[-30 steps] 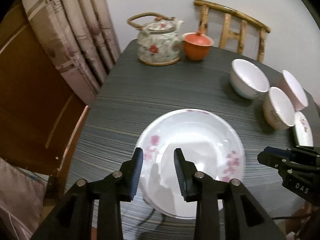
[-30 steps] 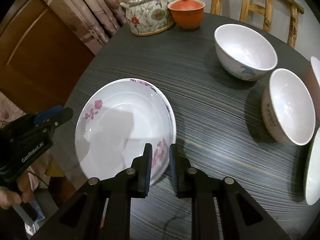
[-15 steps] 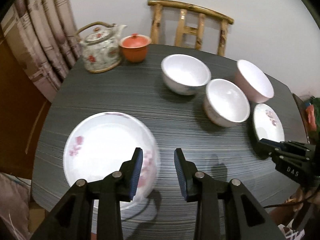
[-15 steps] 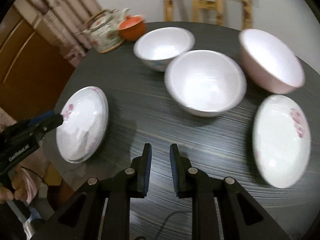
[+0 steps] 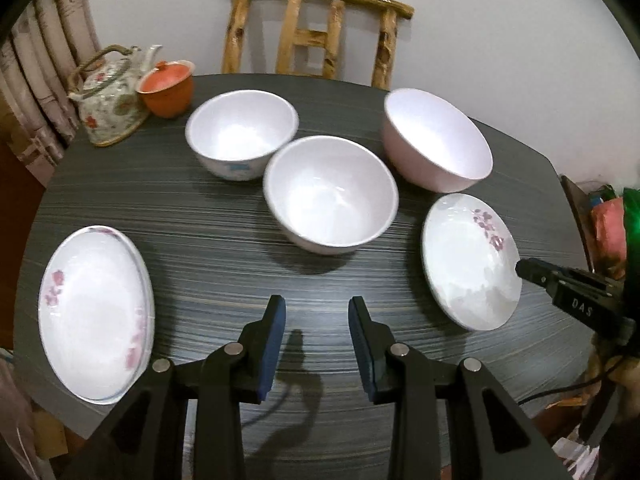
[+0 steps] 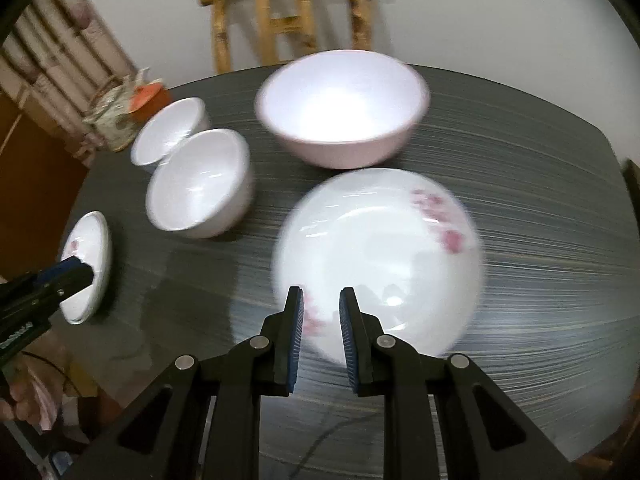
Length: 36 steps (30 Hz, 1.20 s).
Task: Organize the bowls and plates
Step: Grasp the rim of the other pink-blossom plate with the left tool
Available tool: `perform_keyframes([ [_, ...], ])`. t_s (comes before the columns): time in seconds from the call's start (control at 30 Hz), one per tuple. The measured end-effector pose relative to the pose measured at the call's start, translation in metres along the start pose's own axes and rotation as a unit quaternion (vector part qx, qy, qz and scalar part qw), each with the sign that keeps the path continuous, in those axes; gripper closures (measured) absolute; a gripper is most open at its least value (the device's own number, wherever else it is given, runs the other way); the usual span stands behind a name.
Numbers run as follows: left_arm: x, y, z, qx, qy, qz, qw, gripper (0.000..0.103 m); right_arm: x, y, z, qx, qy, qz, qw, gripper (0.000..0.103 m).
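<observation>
Hovering right gripper (image 6: 320, 316), jaws narrowly apart and empty, over flowered plate (image 6: 378, 264) on table (image 6: 540, 240), left gripper (image 5: 316, 330) spread, empty; risking clipping rim, skidding plate into pink bowl (image 6: 340, 104).

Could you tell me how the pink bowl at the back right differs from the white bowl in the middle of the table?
The pink bowl is wider and flares outward; the middle white bowl is narrower with steeper walls. The pink bowl is pale pink outside, the middle bowl white. Both stand upright and empty on the dark table, untouched.
</observation>
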<state>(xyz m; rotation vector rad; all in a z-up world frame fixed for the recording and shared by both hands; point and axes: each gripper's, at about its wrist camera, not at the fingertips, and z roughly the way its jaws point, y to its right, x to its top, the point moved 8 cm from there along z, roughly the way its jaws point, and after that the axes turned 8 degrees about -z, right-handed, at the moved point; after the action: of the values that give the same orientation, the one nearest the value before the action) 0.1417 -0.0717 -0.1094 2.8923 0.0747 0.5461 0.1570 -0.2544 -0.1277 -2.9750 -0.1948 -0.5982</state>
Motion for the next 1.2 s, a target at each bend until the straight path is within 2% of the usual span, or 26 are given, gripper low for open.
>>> perform_keyframes([
  [0.3, 0.0, 0.047, 0.04, -0.02, -0.039, -0.03, 0.9986, 0.07, 0.009, 0.076, 0.018, -0.014, -0.014, 0.015, 1.0, 0.084],
  [0.47, -0.001, 0.066, 0.065, -0.024, -0.056, -0.036, 0.9975, 0.07, 0.013, 0.099, 0.037, 0.005, -0.032, 0.026, 0.999, 0.084],
  [0.77, -0.003, 0.074, 0.099, -0.031, -0.09, -0.072, 0.9929, 0.07, 0.024, 0.108, 0.069, 0.03, -0.054, 0.018, 0.998, 0.084],
  [1.1, -0.007, 0.08, 0.113, -0.042, -0.107, -0.07, 0.9909, 0.071, 0.028, 0.11, 0.085, 0.048, -0.056, 0.008, 0.997, 0.085],
  [1.2, -0.008, 0.077, 0.112, -0.041, -0.109, -0.064, 0.9912, 0.087, 0.025, 0.109, 0.084, 0.051, -0.056, 0.003, 0.997, 0.086],
])
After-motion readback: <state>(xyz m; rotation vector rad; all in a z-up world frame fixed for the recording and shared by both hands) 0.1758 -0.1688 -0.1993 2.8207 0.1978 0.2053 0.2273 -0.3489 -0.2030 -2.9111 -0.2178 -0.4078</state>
